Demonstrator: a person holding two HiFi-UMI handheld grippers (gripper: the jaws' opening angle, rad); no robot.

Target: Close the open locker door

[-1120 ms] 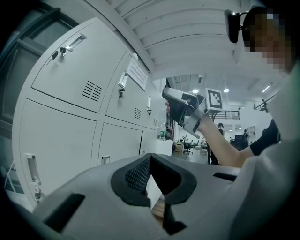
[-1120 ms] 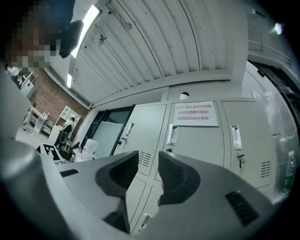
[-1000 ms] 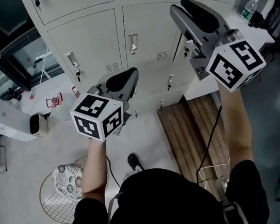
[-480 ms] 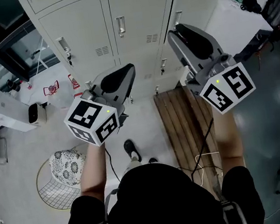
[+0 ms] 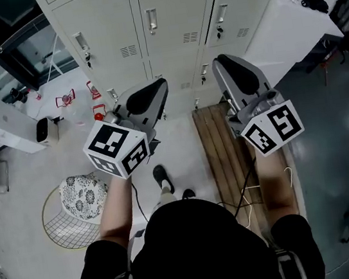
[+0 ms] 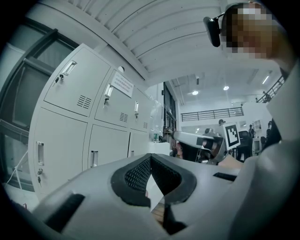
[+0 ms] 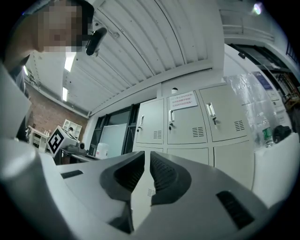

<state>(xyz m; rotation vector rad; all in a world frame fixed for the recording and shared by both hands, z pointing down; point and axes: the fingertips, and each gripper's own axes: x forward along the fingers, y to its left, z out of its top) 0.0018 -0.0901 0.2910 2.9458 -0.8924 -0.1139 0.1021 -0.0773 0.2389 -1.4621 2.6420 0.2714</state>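
Locker door [image 5: 294, 30], locker bank's [image 5: 168, 13] right end: seemingly still open. My left tongs [image 5: 159, 86] pressed together; right tongs [image 5: 222, 62] just closing, slightly apart, empty.

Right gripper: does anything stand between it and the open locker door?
Nothing visible does. The right gripper points at the lockers, and the open door stands free on its right. The gripper's jaws have just been closing, with nothing between them.

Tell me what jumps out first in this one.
Two claws with black-and-white markers fill the head view: the left claw and the right claw, whose jaws have just been closing with nothing between them. Both point at the pale lockers ahead, with a slatted wooden bench on the floor below the right claw.
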